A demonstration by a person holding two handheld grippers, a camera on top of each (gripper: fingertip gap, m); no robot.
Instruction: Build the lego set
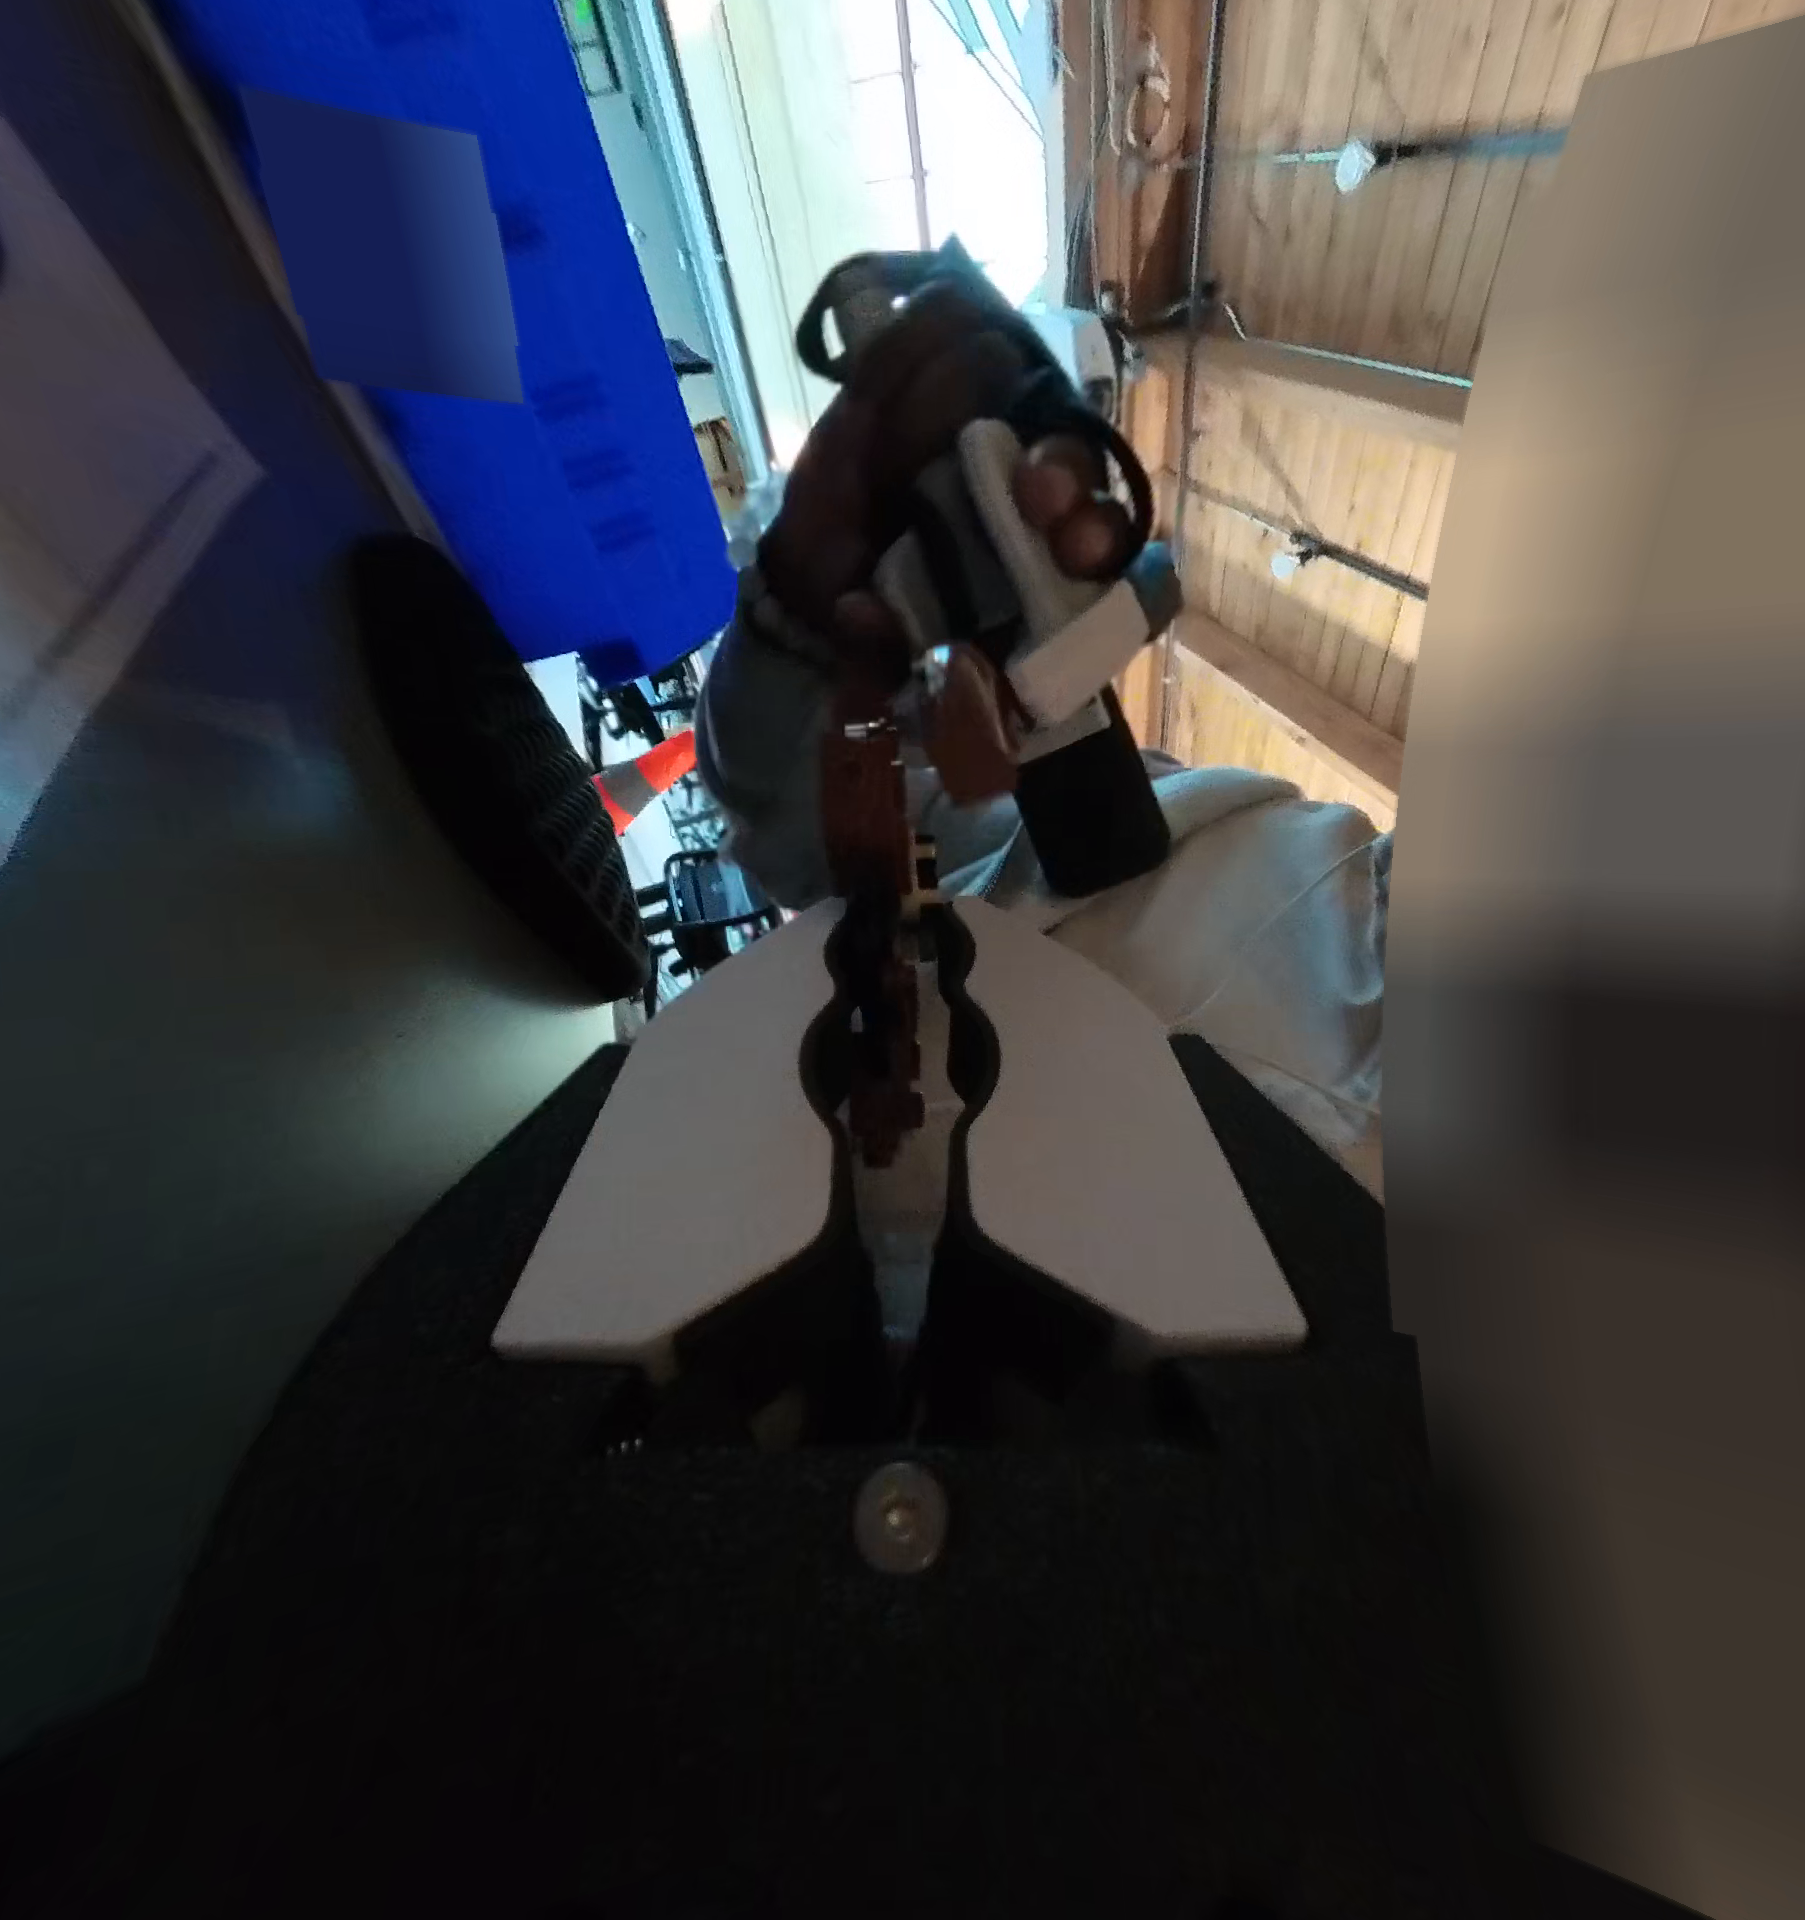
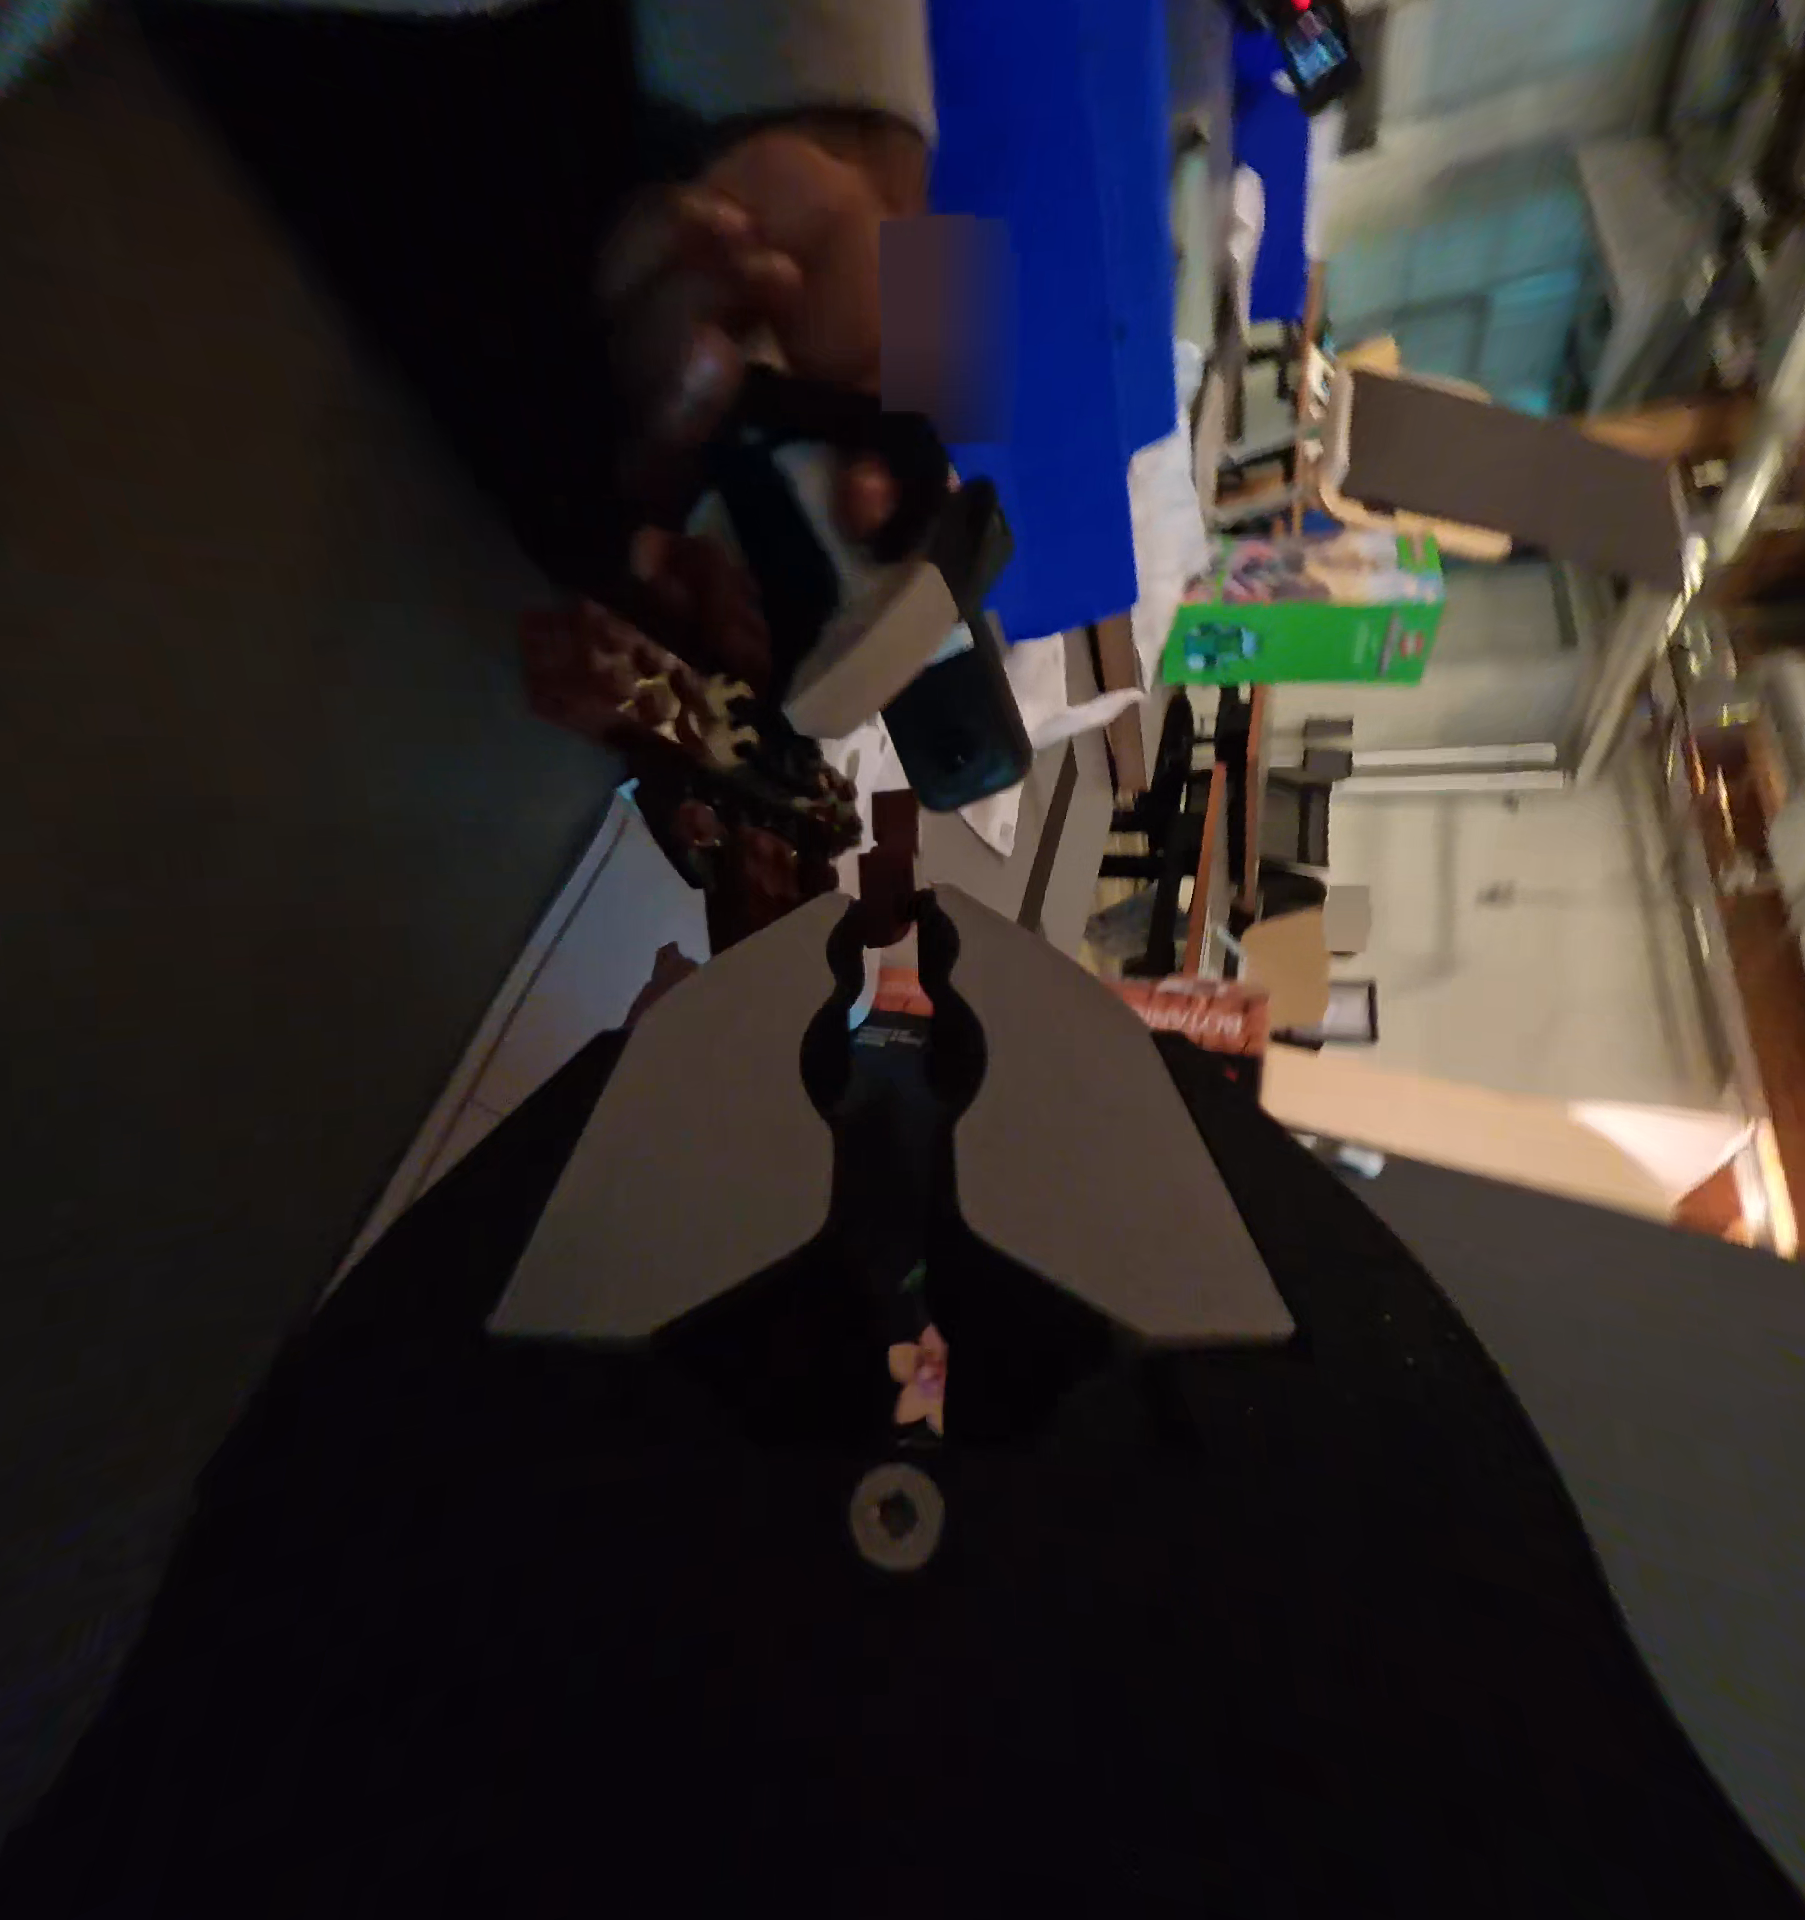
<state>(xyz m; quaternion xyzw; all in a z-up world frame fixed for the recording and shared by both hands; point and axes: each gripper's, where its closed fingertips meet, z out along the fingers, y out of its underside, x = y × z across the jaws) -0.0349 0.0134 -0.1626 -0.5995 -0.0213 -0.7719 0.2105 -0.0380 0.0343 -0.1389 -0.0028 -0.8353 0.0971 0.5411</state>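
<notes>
The left gripper (image 1: 893, 935) jaws are clamped edge-on across a reddish-brown brick assembly (image 1: 862, 821), raised off any worktop, while the right gripper (image 2: 893, 914) jaws pinch a small reddish-brown brick piece (image 2: 890, 847) close alongside, apparently for alignment.

Your left wrist view is backlit: daylight pours through the bright opening (image 1: 877, 156) at top centre and blows out there, so the hand (image 1: 908, 436) in front reads nearly as a silhouette. The wooden wall (image 1: 1345, 312) on the right is well lit and fairly sharp. The lower half is deep shadow, and the left and right edges smear into soft blur. Your right wrist view is dimmer overall, with motion blur throughout; the green box (image 2: 1303, 613) is smeared, and straight lines bow toward the edges.
</notes>
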